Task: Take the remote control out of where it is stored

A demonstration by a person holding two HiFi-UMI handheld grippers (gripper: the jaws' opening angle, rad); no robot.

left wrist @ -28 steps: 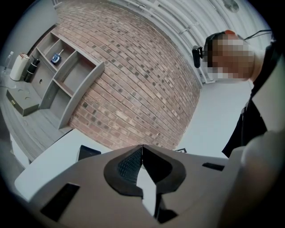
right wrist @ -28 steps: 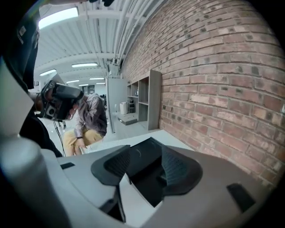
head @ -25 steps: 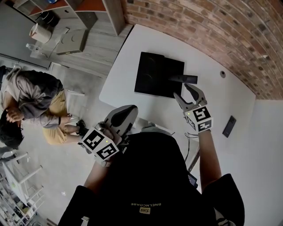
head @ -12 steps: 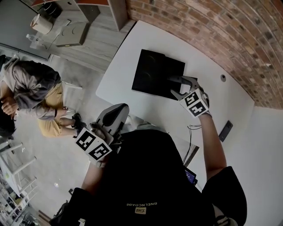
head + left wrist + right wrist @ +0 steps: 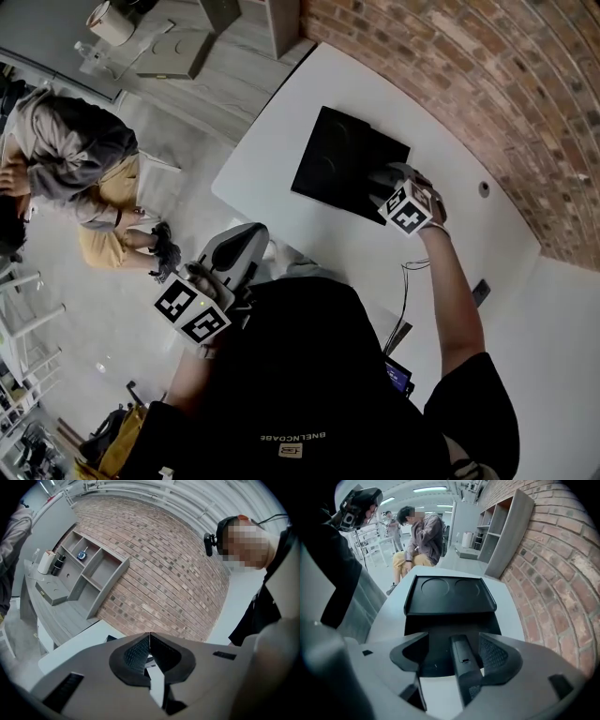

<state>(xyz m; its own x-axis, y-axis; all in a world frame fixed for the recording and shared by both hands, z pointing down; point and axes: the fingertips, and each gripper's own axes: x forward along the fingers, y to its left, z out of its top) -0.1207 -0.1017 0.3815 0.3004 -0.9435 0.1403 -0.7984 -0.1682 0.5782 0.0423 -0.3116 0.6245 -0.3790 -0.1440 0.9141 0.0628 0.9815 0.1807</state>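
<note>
- Flat black storage box (image 5: pixel 336 157) is sitting near the left edge of the white table (image 5: pixel 281 141), unmoved.
- Right gripper (image 5: pixel 453 654) is now hovering at the box's near edge after dropping down. Its jaws have just been opening and are standing apart (nothing pinched yet).
- Slim black remote control (image 5: pixel 464 667) is lying between them, poking out from that edge, so a grasp looks next.
- Left gripper (image 5: pixel 149 656) is idling with its jaws together, empty.

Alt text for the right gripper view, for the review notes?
The jaws of the right gripper, which have just been opening, stand wide apart with a dark remote control between them. The remote pokes out from the front of a black box on a white table, beside a brick wall.
</note>
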